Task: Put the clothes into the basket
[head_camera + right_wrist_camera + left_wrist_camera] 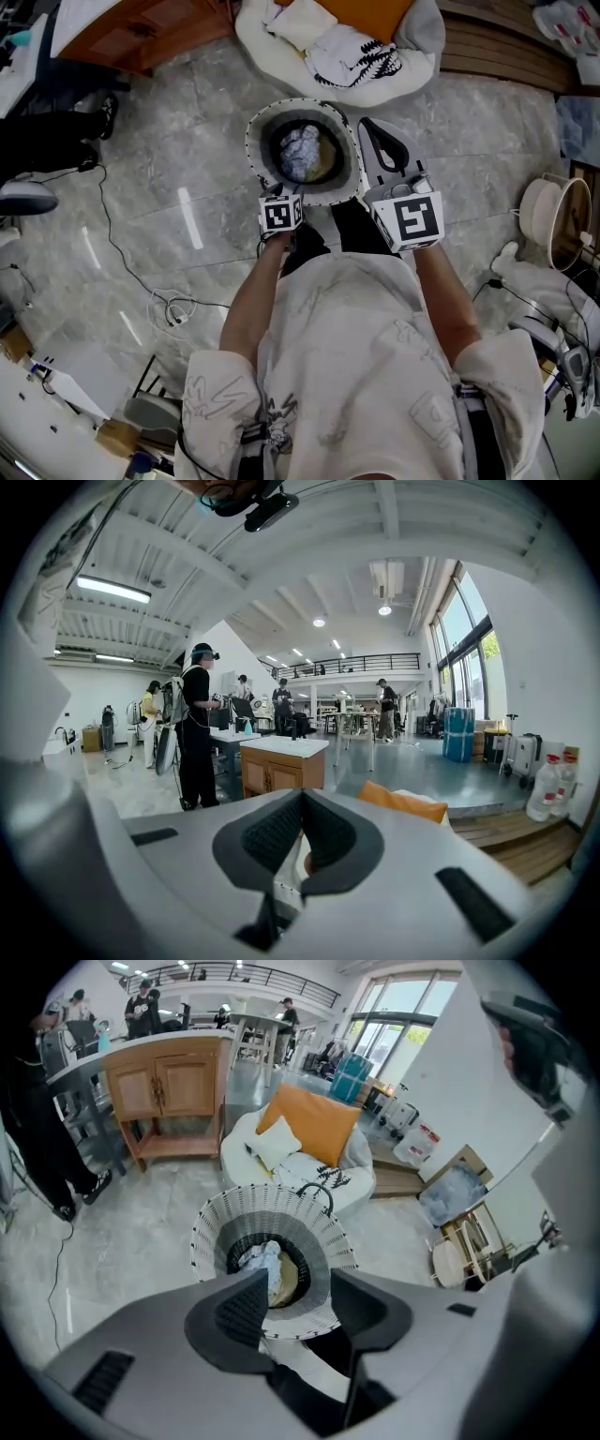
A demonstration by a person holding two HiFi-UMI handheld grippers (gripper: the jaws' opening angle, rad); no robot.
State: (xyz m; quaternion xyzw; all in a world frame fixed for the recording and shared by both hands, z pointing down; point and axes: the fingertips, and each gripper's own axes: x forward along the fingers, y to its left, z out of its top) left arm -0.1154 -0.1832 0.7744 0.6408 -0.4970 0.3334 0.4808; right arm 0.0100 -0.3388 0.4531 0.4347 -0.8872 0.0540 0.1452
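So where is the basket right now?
In the head view the basket stands on the grey floor near the middle, just below the white beanbag with clothes on it.

Clothes [301, 152] in basket [255, 131], cushion seat [255, 42] behind, cabinet [150, 28] left

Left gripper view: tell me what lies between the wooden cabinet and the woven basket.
Only bare grey stone floor separates the brown wooden cabinet from the white woven basket, shown in the left gripper view.
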